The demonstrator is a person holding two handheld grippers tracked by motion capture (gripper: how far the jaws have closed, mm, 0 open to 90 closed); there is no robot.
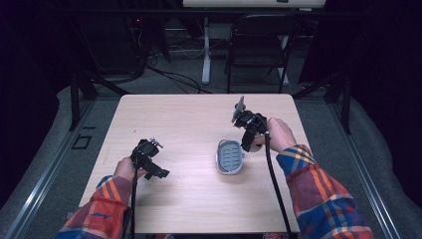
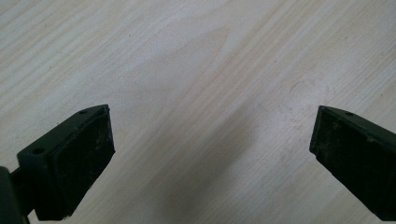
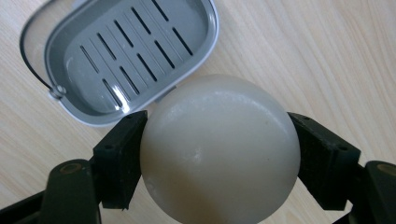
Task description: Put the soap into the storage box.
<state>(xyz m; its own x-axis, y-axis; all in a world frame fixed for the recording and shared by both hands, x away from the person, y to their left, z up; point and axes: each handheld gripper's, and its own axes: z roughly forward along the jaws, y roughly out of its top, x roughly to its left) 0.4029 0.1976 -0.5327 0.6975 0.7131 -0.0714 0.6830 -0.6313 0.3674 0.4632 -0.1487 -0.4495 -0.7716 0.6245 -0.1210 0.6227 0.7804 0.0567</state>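
— Dark room all round, isn't it? What stands behind the bench point(image 1: 199, 199)?

— Beyond the far ends of both tongs, a black folding chair point(image 1: 259, 45) and a white table leg point(image 1: 206, 50), with cables on the grey floor point(image 1: 164, 74). Black drapes close off the sides.

— And the bench itself?

— Pale wood grain, bare under the left tongs point(image 2: 212, 154). From above, those left tongs point(image 1: 155, 168) sit low over the near left part, held by a hand in a plaid sleeve point(image 1: 99, 209).

— How do they stand?

— Spread wide, with nothing between the pads except wood. In the left gripper view one pad point(image 2: 79, 163) shows at each lower corner, well apart.

— The right tongs point(image 1: 247, 144)?

— Clamped on a round, off-white soap point(image 3: 219, 149), smooth and slightly glossy. Each pad point(image 3: 121, 154) presses against a side of it. From above, the soap point(image 1: 257, 147) is a pale spot at the tips, mostly hidden by the hand point(image 1: 279, 134).

— Where is it relative to the dish?

— Just ahead of the right tongs, beyond the soap, lies a grey soap dish point(image 3: 74, 107) with a slotted floor; the soap overlaps its near rim in the right gripper view. From above, the dish point(image 1: 230, 169) sits just beside the right tips, towards the left tongs. Whether the soap touches the bench, I cannot tell.

— Anything smaller?

— A thin wire handle point(image 3: 30, 65) arcs off the dish's side, pinned at a small hinge.
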